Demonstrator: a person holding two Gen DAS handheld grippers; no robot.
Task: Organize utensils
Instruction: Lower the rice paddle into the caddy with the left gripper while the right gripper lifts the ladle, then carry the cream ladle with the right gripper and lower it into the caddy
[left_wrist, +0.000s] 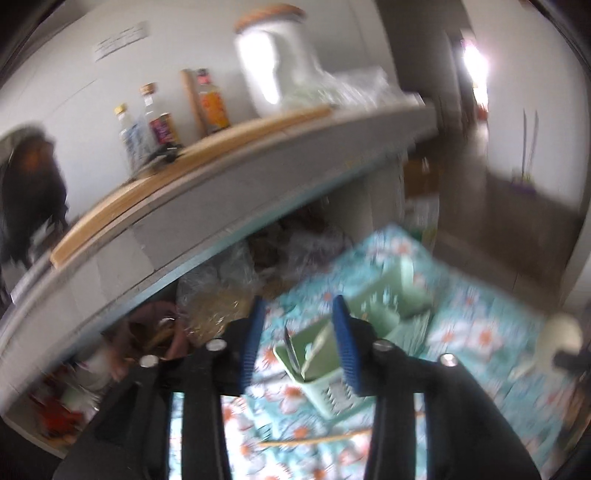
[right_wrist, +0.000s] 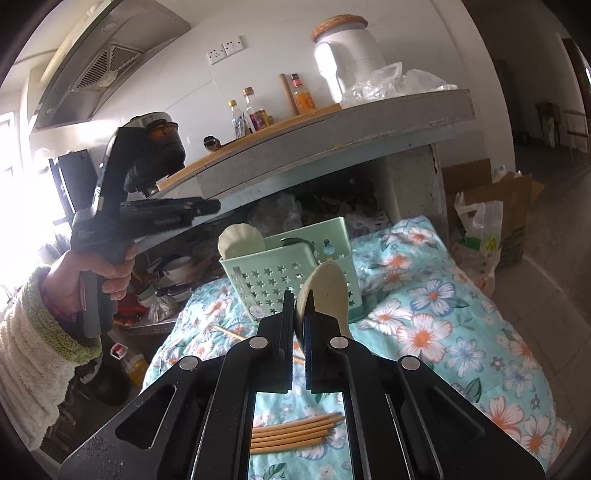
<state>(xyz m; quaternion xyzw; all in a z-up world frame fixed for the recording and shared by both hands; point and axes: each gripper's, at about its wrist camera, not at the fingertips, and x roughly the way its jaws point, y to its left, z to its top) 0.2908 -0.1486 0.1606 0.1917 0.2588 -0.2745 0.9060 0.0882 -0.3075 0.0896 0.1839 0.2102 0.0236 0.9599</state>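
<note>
Your right gripper (right_wrist: 300, 295) fingers were clamped on a beige spoon (right_wrist: 328, 291) just before the green utensil basket (right_wrist: 288, 280) on the floral cloth (right_wrist: 461, 332); your left gripper (left_wrist: 299, 314) fingers stood apart, empty.

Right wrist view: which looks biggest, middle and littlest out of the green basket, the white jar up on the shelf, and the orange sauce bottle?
1. green basket, though it sits nearer the camera
2. white jar
3. orange sauce bottle

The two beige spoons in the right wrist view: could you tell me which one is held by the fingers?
The beige spoon in front of the green star-perforated basket, clamped by the right gripper. The other beige spoon stands inside the basket, untouched.
</note>
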